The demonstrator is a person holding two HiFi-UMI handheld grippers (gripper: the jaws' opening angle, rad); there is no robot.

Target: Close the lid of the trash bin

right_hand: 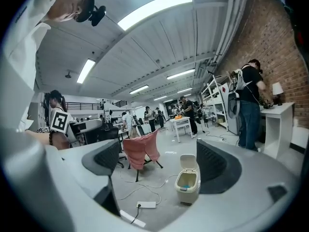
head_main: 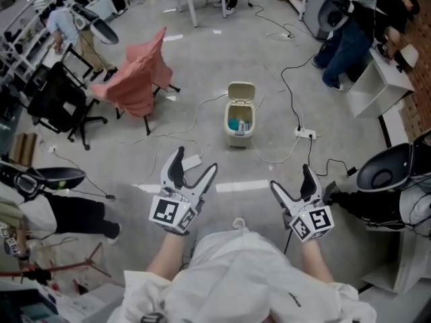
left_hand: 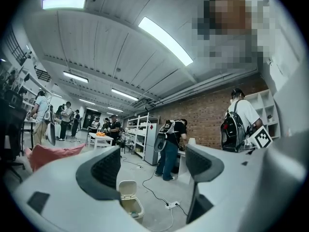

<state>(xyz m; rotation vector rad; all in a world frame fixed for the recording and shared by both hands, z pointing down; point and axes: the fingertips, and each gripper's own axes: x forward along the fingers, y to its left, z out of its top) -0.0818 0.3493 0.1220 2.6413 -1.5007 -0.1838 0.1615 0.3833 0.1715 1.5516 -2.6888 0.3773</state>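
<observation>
A small cream trash bin (head_main: pixel 240 121) stands on the concrete floor ahead of me, its lid (head_main: pixel 241 91) tipped up and back, with blue and white rubbish showing inside. My left gripper (head_main: pixel 192 166) and right gripper (head_main: pixel 293 184) are both open, held well short of the bin and touching nothing. In the left gripper view the bin (left_hand: pixel 130 203) sits low between the jaws of the left gripper (left_hand: pixel 152 170). The right gripper view shows the bin (right_hand: pixel 187 181) near the right jaw of the right gripper (right_hand: pixel 161 163), lid (right_hand: pixel 188 163) upright.
An office chair draped in pink cloth (head_main: pixel 138 78) stands left of the bin. Cables and a white power strip (head_main: pixel 305 133) trail over the floor around it; another strip (head_main: pixel 191 161) lies by my left gripper. People work at benches on the right (head_main: pixel 350 39) and far left.
</observation>
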